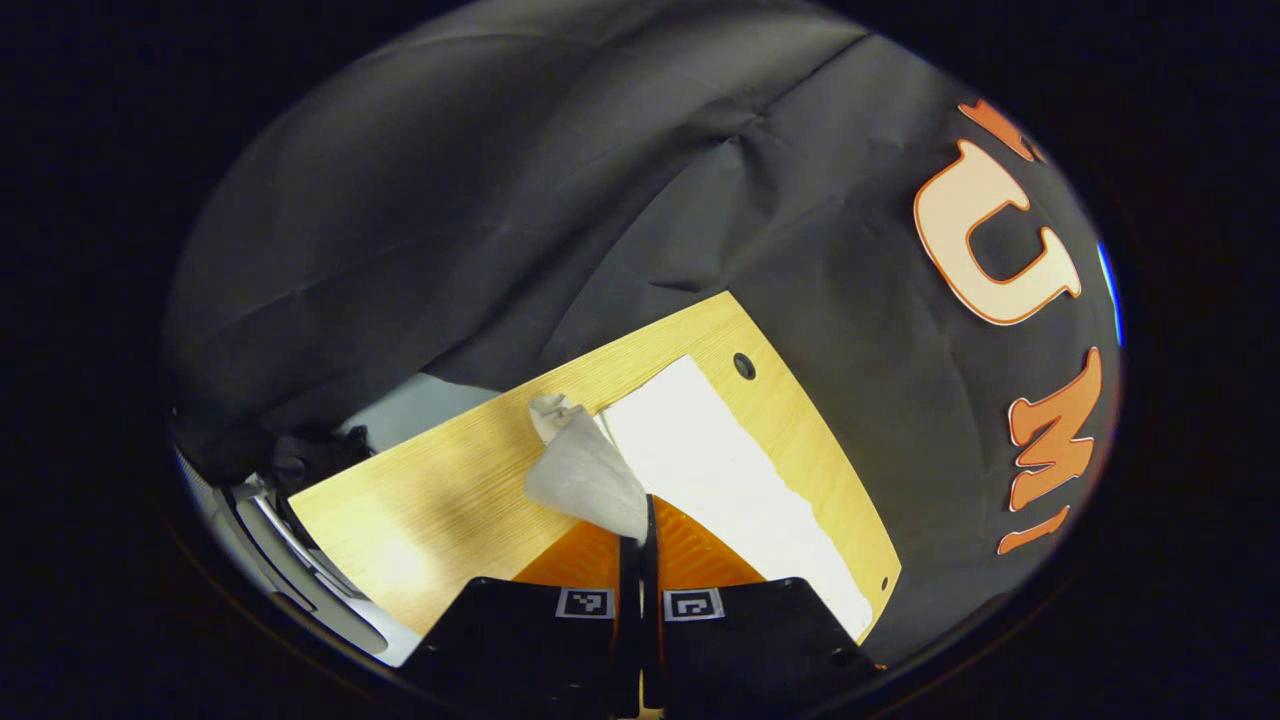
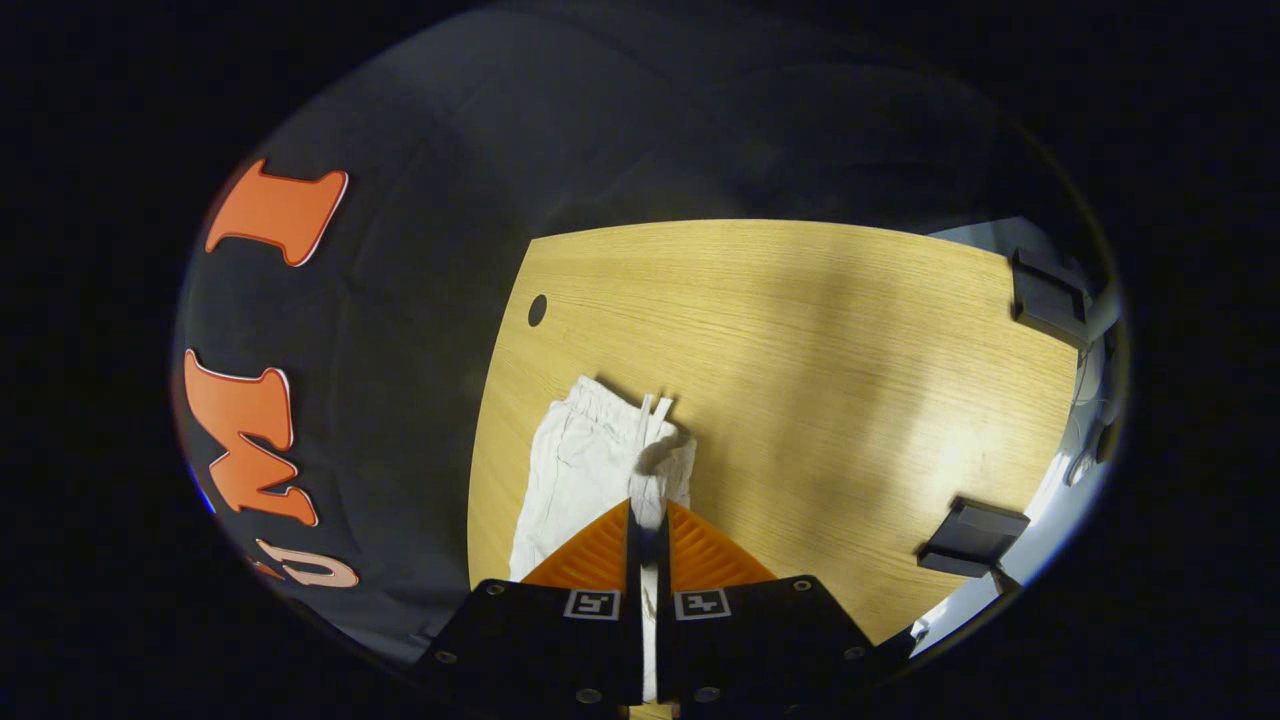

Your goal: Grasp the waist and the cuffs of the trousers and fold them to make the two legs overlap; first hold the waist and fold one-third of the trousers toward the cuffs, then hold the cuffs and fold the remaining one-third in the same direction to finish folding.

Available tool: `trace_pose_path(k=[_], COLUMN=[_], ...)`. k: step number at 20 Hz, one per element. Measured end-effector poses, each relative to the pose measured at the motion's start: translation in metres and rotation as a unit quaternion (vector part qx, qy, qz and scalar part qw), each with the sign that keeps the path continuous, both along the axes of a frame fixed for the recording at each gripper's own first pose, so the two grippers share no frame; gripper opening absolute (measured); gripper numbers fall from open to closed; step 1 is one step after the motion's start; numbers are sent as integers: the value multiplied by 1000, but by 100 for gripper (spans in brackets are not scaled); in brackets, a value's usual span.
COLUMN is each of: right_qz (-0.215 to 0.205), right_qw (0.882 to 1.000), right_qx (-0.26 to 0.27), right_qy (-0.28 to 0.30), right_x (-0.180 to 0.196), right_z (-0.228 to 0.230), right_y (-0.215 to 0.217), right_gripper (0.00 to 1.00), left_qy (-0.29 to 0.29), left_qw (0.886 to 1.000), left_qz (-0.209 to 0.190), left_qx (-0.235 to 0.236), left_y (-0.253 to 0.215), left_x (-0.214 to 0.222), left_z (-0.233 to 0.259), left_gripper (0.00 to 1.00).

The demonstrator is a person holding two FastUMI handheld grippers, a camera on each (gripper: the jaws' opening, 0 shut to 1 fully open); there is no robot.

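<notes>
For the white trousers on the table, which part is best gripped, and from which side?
Grip the trousers at the gathered waist end with the drawstring, coming in along the table from the garment's open edge. Both the left gripper and right gripper already pinch lifted cloth edges, which suggests thin edges suit them.

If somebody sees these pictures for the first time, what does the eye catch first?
The white trousers on the wooden table, near its edge by the black cloth wall. Each tool has pinched the fabric: the left tool lifts a corner off the table, and the right tool grips by the drawstring end.
</notes>
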State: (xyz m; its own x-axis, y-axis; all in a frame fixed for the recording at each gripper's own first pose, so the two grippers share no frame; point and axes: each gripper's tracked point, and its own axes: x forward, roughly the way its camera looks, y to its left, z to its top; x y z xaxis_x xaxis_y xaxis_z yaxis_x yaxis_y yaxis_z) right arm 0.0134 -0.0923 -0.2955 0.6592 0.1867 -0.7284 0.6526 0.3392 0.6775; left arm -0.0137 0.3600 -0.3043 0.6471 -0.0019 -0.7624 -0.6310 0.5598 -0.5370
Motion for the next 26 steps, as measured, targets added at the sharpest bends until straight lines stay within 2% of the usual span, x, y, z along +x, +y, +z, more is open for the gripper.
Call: trace_pose_path(k=[3, 7, 12, 18, 23, 26], right_qz=[-22, -33, -37, -60, -91, -112], right_qw=[1000, 999, 999, 997, 993, 990], right_qx=[13, 4, 0, 22, 48, 68], right_qy=[-6, -4, 7, 34, 52, 47], right_x=[13, 27, 59, 107, 148, 162], right_z=[10, 20, 27, 15, -5, -12], right_y=[0, -1, 4, 8, 20, 21], right_gripper=[5, 6, 6, 6, 5, 5], left_qy=[4, 12, 21, 50, 86, 82], left_qw=[1000, 999, 996, 989, 987, 989], left_qz=[-13, -33, -82, -141, -139, -121], left_qx=[-8, -13, -3, 10, -7, -16], left_y=[2, 7, 10, 10, 9, 9], left_x=[21, 47, 93, 151, 183, 203], left_z=[0, -6, -5, -24, -65, -78], left_gripper=[4, 4, 4, 4, 4, 5])
